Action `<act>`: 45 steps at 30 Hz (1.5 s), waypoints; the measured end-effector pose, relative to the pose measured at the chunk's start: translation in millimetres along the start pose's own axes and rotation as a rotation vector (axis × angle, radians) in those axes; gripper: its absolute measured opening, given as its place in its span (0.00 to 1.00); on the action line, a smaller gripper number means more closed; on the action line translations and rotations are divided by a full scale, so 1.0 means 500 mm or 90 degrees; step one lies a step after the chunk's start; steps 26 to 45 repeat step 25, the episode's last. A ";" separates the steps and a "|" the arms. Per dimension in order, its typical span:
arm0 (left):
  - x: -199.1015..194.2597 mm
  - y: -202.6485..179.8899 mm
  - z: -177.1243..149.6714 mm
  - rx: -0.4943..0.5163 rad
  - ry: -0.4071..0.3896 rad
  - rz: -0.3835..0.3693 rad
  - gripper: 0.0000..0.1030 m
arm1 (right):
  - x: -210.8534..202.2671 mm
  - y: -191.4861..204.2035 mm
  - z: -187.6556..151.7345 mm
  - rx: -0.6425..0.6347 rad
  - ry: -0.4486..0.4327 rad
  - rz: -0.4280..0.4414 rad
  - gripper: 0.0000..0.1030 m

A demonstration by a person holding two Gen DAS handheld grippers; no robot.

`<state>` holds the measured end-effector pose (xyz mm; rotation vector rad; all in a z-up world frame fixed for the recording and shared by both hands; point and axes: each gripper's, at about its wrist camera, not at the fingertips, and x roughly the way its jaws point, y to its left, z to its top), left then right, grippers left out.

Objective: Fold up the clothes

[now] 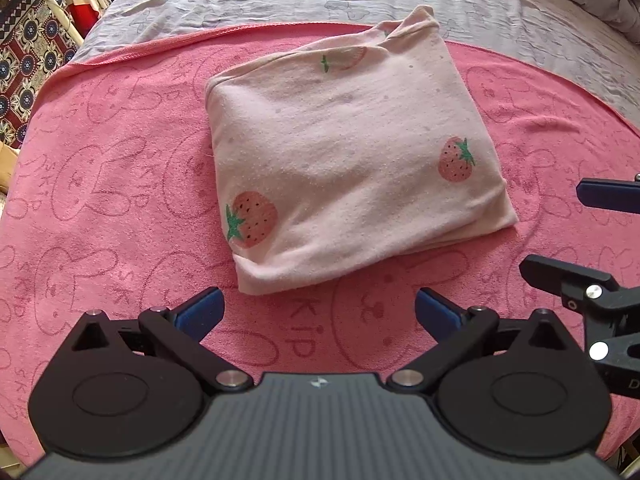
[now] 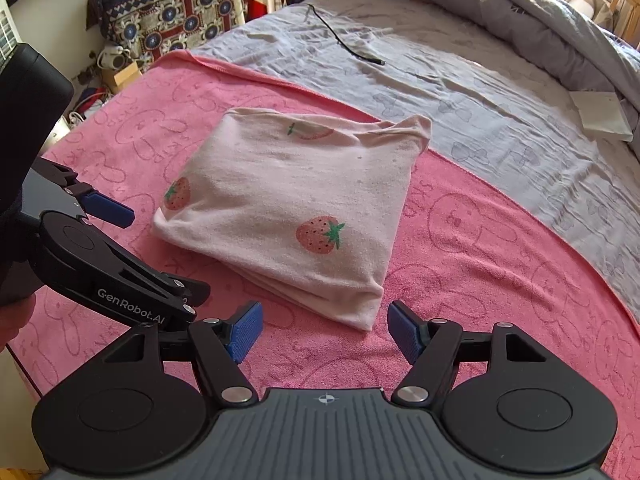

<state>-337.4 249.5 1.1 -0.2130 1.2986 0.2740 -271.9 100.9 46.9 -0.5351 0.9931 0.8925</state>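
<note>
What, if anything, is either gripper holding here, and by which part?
Nothing is held. The left gripper and right gripper both stand open above the pink towel, short of the folded strawberry garment.

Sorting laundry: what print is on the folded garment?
Pale pink folded garment: red strawberries, green leaves; clearest in left wrist view.

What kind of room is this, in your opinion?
Most likely a bedroom. The folded shirt lies on a pink towel spread over a bed with a grey sheet and a quilt.
</note>
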 end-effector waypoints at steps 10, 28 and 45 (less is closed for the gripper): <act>0.006 0.004 0.003 -0.007 0.009 0.001 0.99 | 0.005 0.002 0.000 -0.009 0.006 0.002 0.68; 0.003 0.002 0.009 -0.001 -0.008 -0.007 0.99 | 0.008 0.004 0.002 -0.012 0.010 0.002 0.68; 0.003 0.002 0.009 -0.001 -0.008 -0.007 0.99 | 0.008 0.004 0.002 -0.012 0.010 0.002 0.68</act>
